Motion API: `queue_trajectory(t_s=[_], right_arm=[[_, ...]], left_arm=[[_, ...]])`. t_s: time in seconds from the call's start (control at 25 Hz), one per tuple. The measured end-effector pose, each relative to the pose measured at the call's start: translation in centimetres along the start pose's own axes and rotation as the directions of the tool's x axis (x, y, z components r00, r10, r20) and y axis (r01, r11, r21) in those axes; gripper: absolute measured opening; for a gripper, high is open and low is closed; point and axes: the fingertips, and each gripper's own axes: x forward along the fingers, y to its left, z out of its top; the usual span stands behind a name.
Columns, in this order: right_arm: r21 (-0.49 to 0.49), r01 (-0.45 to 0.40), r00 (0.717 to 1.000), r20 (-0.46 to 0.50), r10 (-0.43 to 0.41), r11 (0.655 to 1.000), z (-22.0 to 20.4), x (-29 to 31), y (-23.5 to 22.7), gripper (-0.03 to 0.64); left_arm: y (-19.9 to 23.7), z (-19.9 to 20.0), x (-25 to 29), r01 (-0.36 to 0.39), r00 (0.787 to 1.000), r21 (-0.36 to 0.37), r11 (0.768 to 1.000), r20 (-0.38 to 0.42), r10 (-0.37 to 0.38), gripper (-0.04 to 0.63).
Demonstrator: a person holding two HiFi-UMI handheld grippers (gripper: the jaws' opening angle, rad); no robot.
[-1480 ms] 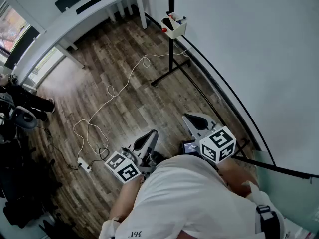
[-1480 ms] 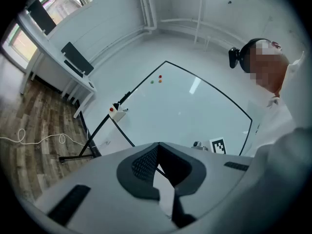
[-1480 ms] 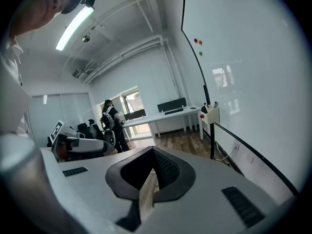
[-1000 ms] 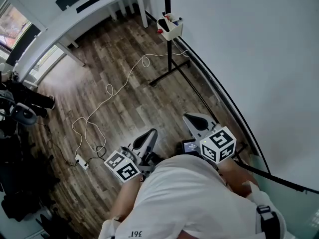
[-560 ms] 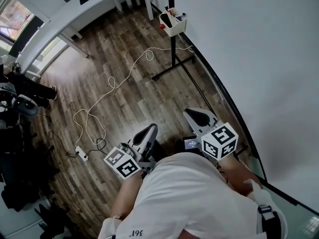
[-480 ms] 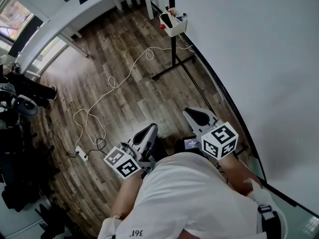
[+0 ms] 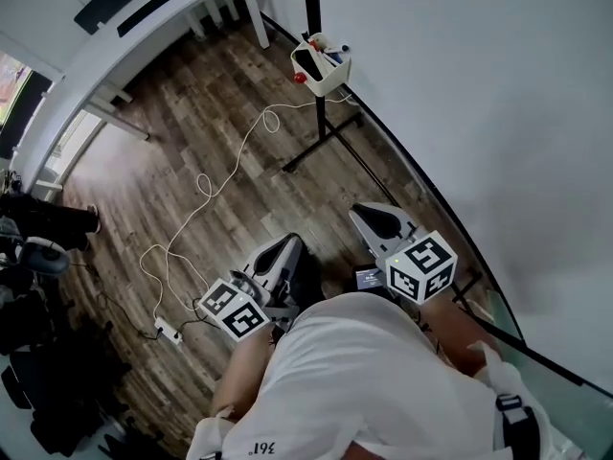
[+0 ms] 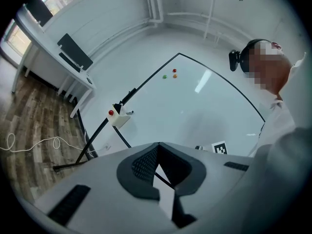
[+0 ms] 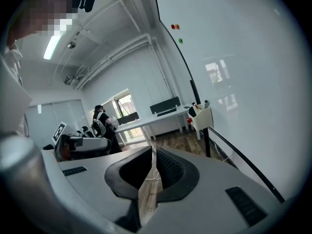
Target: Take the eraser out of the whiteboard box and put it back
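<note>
Compared with half a second ago, the whiteboard box [image 7: 321, 65] sits lower and slightly further left in the head view. The white surface [image 7: 124, 27] at the top has slid toward the corner. Both tools have kept their pose in front of the person's white shirt.

The left hand-held gripper [image 7: 284, 250] has its jaws together with nothing between them. So does the right hand-held gripper [image 7: 376, 220], which shows only a hairline slit. The eraser [image 7: 307, 62], a dark block, stands inside the box, well apart from both.

Only the left gripper view shows the small round magnets [image 8: 174, 73] high on the whiteboard [image 8: 204, 106], above the left hand-held gripper [image 8: 158, 147]. Only the right gripper view, beyond the right hand-held gripper [image 9: 153, 152], shows a person [image 9: 100, 121] standing far off by the window.

The box is cream plastic, open-topped, and fixed to a thin black stand [image 7: 321, 132]. The floor [image 7: 172, 142] is grey-brown wood plank, with a white cable [image 7: 222, 172] looping across it. The jaw pads are dark and finely ribbed inside pale grey shells.
</note>
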Motion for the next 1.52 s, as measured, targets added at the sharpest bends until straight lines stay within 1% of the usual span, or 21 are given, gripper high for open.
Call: queue_trajectory(t_s=[0.16, 0.4, 0.56, 0.84, 1.08, 1.24, 1.52], right_arm=[[0.020, 0.050, 0.998, 0.023, -0.050, 0.999, 2.7, 3.4, -0.9, 0.028], [0.039, 0.111, 0.993, 0.037, -0.113, 0.993, 5.0, 7.5, -2.0, 0.028], [0.038, 0.138, 0.990, 0.032, -0.140, 0.990, 5.5, 9.7, -1.9, 0.028], [0.042, 0.198, 0.979, 0.042, -0.199, 0.979, 6.2, 12.0, -1.4, 0.028], [0.047, 0.242, 0.969, 0.035, -0.243, 0.969, 6.3, 12.4, -1.5, 0.028], [0.045, 0.252, 0.967, 0.033, -0.253, 0.967, 6.3, 13.0, -1.5, 0.028], [0.043, 0.269, 0.962, 0.030, -0.270, 0.962, 6.8, 13.5, -1.7, 0.028]], left_arm=[[2.9, 3.9, 1.7, 0.040, 0.998, 0.015, 0.999, -0.041, -0.040, 0.002], [6.7, 7.7, 3.2, 0.066, 0.994, 0.054, 0.996, -0.090, -0.061, 0.002], [8.6, 8.9, 3.1, 0.078, 0.991, 0.064, 0.995, -0.109, -0.070, 0.007], [11.3, 10.3, 2.5, 0.121, 0.985, 0.055, 0.991, -0.128, -0.113, 0.017], [12.2, 11.5, 2.5, 0.145, 0.983, 0.061, 0.988, -0.122, -0.137, 0.017], [12.8, 11.7, 2.6, 0.150, 0.981, 0.058, 0.987, -0.130, -0.141, 0.043], [13.2, 12.2, 2.9, 0.166, 0.978, 0.054, 0.985, -0.134, -0.157, 0.049]])
